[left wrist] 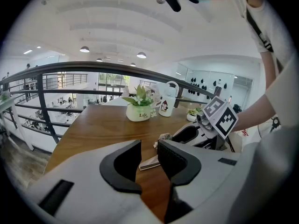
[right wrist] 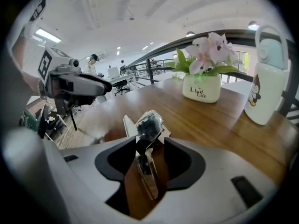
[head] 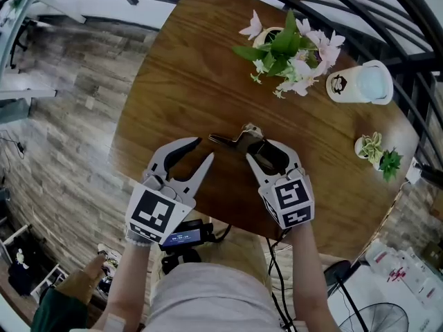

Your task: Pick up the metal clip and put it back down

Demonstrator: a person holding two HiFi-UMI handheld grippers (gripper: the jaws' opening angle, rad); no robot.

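Note:
The metal clip (head: 235,137) lies on the wooden table (head: 180,68), near the front edge. My right gripper (head: 266,151) is open and lowered around it. In the right gripper view the clip (right wrist: 148,164) sits lengthwise in the gap of that gripper (right wrist: 150,143), with bare wood showing on both sides and neither pad pressing on it. My left gripper (head: 203,151) hovers just to the left of the clip, open, with nothing between its jaws. In the left gripper view the clip's flat handle (left wrist: 150,162) shows beyond the gap of the left gripper (left wrist: 148,146).
A white pot of pink flowers (head: 284,47) stands at the table's far side. A white mug with a penguin print (head: 360,83) and a small succulent pot (head: 374,151) stand to the right. A dark railing (left wrist: 42,92) runs behind the table.

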